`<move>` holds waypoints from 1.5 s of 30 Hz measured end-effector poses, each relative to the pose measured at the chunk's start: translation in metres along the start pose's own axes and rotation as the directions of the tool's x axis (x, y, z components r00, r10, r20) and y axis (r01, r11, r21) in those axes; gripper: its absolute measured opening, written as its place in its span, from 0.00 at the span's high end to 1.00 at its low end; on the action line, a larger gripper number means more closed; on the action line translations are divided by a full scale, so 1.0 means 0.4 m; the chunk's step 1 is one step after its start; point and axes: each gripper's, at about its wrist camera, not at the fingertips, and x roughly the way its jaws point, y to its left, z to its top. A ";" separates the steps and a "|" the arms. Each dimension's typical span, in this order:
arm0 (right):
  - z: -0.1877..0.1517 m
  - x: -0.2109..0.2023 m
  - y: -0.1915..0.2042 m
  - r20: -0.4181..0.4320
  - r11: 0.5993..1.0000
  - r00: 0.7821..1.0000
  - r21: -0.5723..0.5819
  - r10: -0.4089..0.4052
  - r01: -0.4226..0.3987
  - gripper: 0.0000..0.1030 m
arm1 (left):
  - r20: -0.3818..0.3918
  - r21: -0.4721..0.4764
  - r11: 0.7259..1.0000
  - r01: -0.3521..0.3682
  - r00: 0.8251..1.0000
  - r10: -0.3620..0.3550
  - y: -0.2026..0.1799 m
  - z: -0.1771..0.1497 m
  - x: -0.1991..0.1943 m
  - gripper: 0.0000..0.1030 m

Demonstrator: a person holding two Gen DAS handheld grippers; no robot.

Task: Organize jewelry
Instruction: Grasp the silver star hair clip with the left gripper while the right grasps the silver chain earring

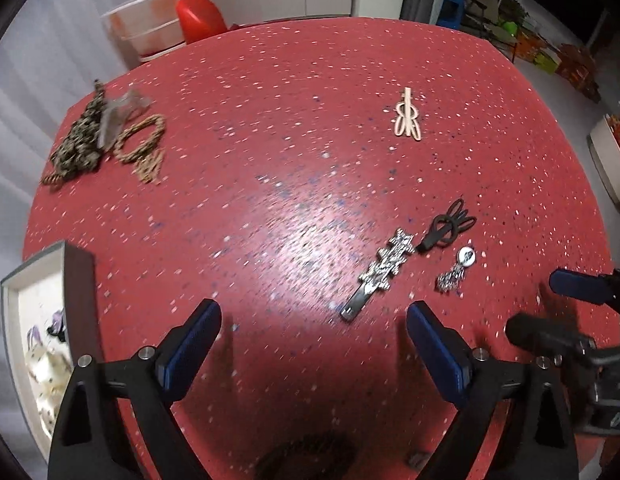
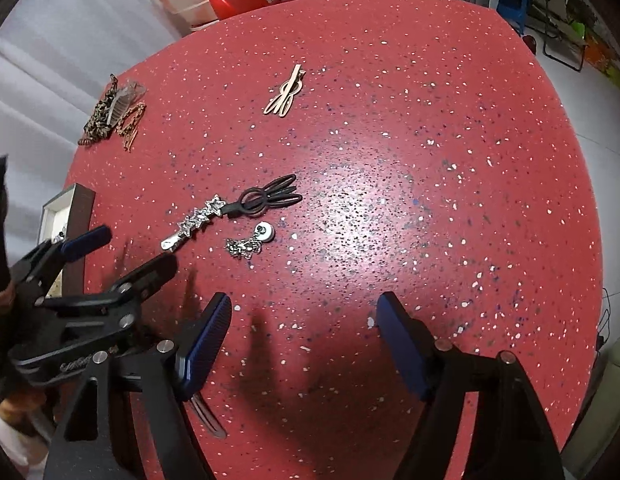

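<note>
Both the left gripper (image 1: 313, 316) and right gripper (image 2: 304, 312) are hovering with fingers apart, empty; beside the star clip (image 1: 383, 270), the tray (image 1: 10, 292) is getting cut off.

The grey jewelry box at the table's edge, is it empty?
Not empty. In the left wrist view the open grey jewelry box shows a purple piece and pale pieces lying on its white lining.

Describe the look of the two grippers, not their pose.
Both the left gripper and right gripper are black, angular frames with silver pivot bolts. Their fingers carry dark blue ribbed pads. White lettering, too blurred to read, marks the left gripper's body in the right wrist view.
</note>
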 end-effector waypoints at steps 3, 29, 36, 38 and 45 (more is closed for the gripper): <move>0.001 0.002 -0.002 0.005 1.000 1.000 -0.004 0.007 -0.007 0.24 | -0.009 0.018 1.000 -0.005 1.000 0.005 -0.014 0.010 0.018 0.17; 0.023 0.026 0.024 0.026 0.999 1.000 -0.033 0.007 -0.006 0.24 | 0.066 -0.011 0.999 0.032 0.997 -0.031 -0.007 0.048 -0.007 0.82; 0.052 0.052 0.097 0.058 0.994 0.998 -0.098 -0.034 0.039 0.29 | 0.058 -0.122 0.992 0.009 0.998 -0.002 0.078 0.009 -0.019 0.82; 0.057 0.058 0.116 0.075 0.988 0.994 -0.126 -0.075 0.084 0.37 | 0.048 -0.148 0.989 0.001 0.999 0.006 0.098 -0.003 -0.017 0.82; 0.059 0.065 0.142 0.112 0.962 0.977 -0.184 -0.182 0.201 0.63 | 0.021 -0.156 0.988 -0.013 1.000 0.016 0.109 -0.039 -0.021 0.82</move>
